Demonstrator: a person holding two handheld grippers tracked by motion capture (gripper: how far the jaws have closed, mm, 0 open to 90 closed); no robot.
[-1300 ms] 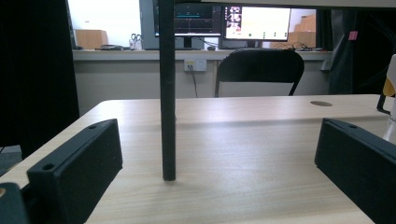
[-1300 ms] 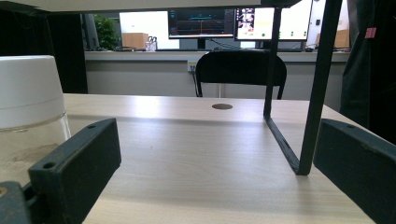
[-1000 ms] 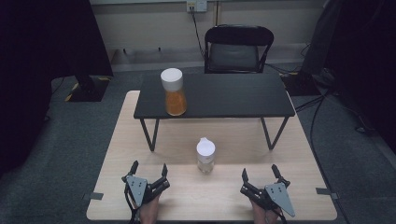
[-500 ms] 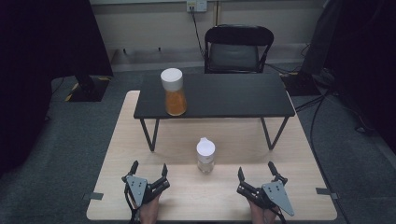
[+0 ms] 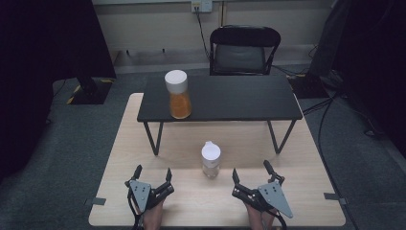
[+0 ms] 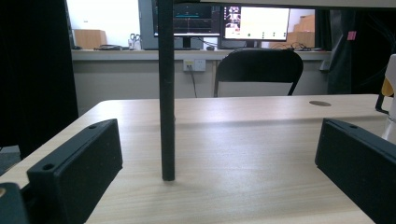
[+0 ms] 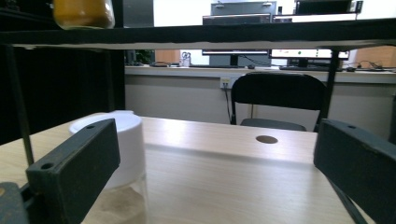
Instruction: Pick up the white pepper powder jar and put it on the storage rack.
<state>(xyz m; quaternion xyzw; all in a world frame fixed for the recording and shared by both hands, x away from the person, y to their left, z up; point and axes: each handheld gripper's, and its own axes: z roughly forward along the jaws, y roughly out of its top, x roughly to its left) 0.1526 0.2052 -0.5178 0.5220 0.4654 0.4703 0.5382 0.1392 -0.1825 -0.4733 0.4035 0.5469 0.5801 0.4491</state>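
Wooden table (image 5: 306, 158); white-capped jar (image 5: 211, 159) unlabelled, no writing.

Black shelf leg (image 6: 166, 93) upright on wooden table (image 6: 243, 140), between spread jaws.

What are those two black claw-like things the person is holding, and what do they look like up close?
They are hand-held grippers. The left gripper and right gripper are black, each with two blocky matte jaws bearing small round holes, and a grey three-cornered plate on top dotted with dark screws. A thin dark cable seems to trail back beside the left one. No sleeves are visible.
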